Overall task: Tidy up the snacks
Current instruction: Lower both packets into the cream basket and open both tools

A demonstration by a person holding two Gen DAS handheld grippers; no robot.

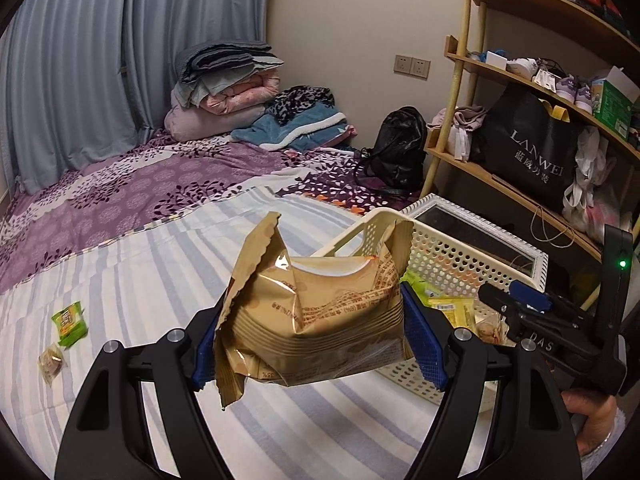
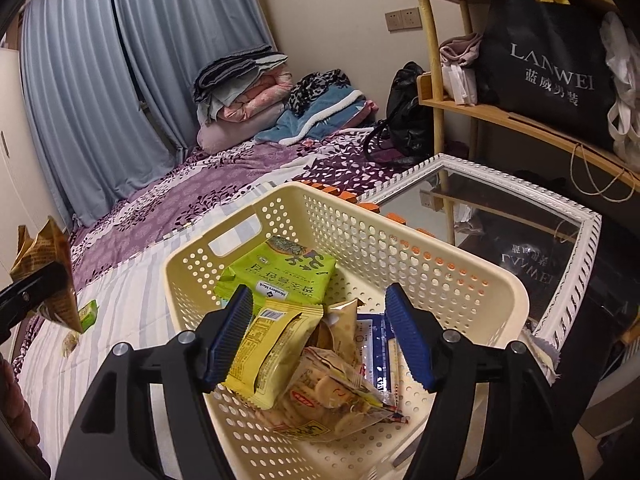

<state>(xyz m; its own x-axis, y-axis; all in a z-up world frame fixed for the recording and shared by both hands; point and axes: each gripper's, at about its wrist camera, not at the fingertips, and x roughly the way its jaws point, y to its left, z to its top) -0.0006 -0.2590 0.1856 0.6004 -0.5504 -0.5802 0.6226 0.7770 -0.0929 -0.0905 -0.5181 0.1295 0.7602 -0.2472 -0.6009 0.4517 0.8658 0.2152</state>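
The left gripper (image 1: 312, 328) pinches a gold bag (image 1: 316, 320), apparently just left of the basket (image 2: 400, 240); the right gripper (image 2: 320, 336) hangs spread over it.

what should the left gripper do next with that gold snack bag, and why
Probably carry the gold snack bag right, over the cream basket, then let go. The left gripper has it clamped above the striped bedsheet, short of the rim. The right gripper hangs open over the snacks already inside, so it should likely clear out first.
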